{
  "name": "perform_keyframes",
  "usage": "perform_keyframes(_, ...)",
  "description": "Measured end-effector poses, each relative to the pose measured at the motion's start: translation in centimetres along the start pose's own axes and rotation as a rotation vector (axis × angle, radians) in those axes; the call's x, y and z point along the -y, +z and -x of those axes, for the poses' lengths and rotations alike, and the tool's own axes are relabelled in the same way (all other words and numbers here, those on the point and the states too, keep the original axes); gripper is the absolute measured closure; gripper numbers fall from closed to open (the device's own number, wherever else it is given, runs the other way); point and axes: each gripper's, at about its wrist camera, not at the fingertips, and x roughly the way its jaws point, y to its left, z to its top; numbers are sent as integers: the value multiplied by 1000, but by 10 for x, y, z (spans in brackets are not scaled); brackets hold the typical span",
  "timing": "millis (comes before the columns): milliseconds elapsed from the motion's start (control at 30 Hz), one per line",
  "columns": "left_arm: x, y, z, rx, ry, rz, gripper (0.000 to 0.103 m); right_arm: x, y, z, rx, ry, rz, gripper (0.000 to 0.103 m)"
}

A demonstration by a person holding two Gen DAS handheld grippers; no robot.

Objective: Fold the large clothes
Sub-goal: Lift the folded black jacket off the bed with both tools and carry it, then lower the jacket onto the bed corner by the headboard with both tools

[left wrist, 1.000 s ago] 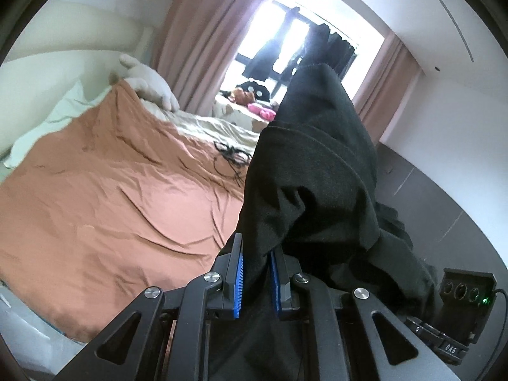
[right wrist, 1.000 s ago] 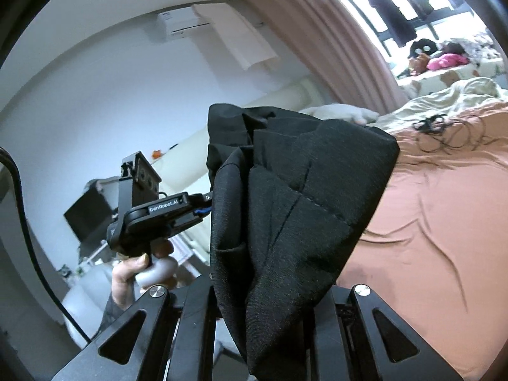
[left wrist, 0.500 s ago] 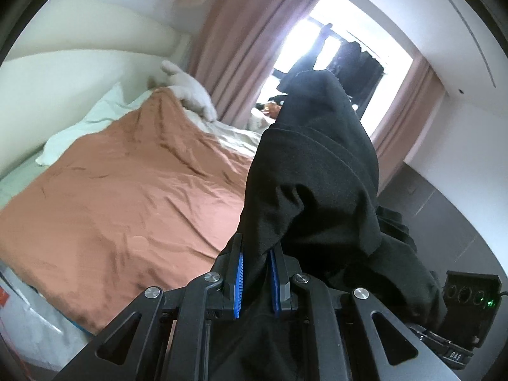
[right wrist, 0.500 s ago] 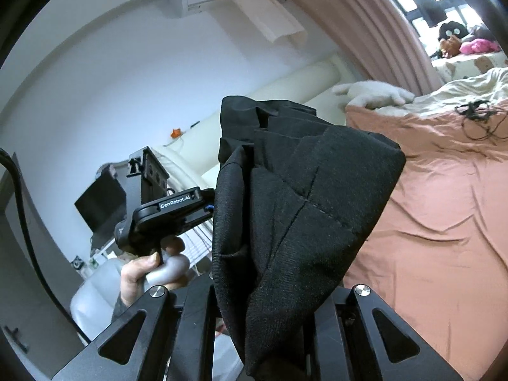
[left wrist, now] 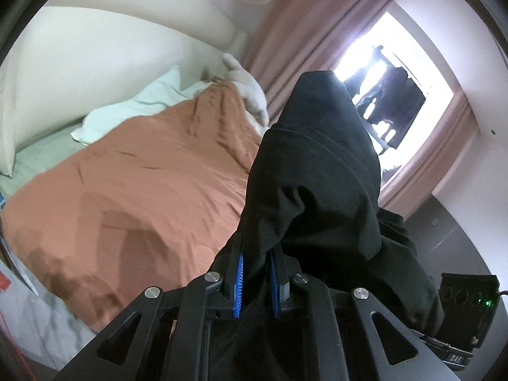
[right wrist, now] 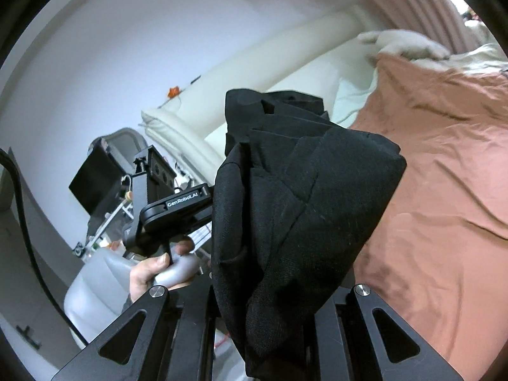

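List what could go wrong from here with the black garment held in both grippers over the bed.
1. The black garment is bunched thickly at the left gripper and drapes over the right gripper, hiding its fingers; an edge may slip unseen.
2. Laid down bunched, it could land creased on the wrinkled orange bedspread.
3. Hanging fabric blocks much of both cameras, so placement is hard to judge.
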Motion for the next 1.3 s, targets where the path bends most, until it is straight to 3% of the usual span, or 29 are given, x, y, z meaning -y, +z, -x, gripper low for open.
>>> perform_keyframes(400,-109,82,53,89,214,24,90,-19,24,-166,-105,213,-48,89)
perform_keyframes(600,-143,105,51,84,325,13,90,-5,21,-231,-136,301,-119,89)
perform_keyframes(700,-169,114,32,67,351,22,90,14,17,-259,-161,314,-159,89)
perform_keyframes(867,-192,120,-15,24,389,66,90,58,21,-292,-184,260,-205,89)
perform_keyframes(1100,-201,134,-84,-48,403,46,91,107,40,-306,-178,205,-183,90)
perform_keyframes(1233,-204,138,-124,-83,453,36,90,145,44,-309,-167,142,-199,90)
perform_keyframes(1300,-205,135,-145,-119,508,18,84,165,40,-311,-174,110,-224,90)
